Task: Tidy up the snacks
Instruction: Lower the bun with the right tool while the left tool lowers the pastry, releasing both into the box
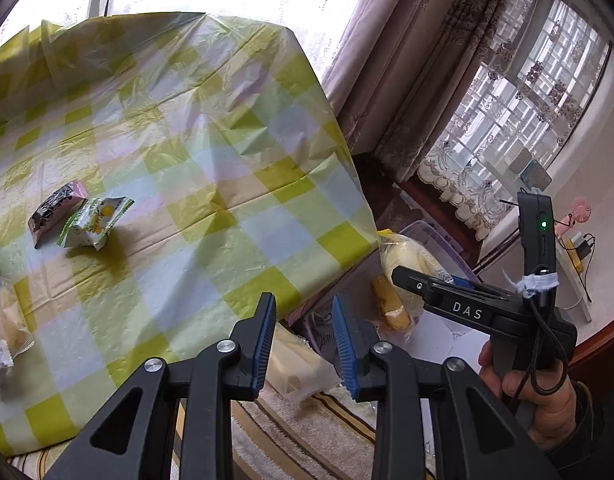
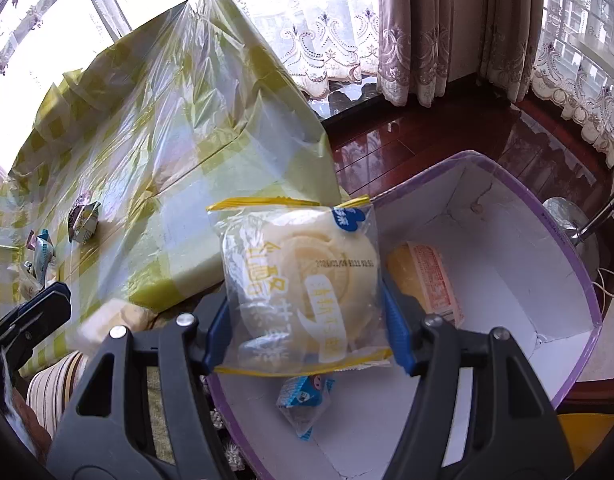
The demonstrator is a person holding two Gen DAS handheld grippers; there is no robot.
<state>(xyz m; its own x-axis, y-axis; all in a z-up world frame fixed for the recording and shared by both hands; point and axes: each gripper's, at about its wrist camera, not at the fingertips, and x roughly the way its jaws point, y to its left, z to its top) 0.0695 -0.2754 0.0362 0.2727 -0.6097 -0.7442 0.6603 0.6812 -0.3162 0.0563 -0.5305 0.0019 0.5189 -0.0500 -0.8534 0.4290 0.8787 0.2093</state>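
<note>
Over box (image 2: 547,240): right tongs (image 2: 307,332) w/ pastry (image 2: 299,272)

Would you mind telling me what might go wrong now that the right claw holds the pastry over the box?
1. The right claw grips the wrapped pastry through loose film; it might slip early.
2. It hangs near the near rim of the box, so it may drop outside.
3. It could land on the blue packet below.

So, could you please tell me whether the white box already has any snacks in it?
Yes: the white box holds a yellow packet and a small blue packet.
</note>
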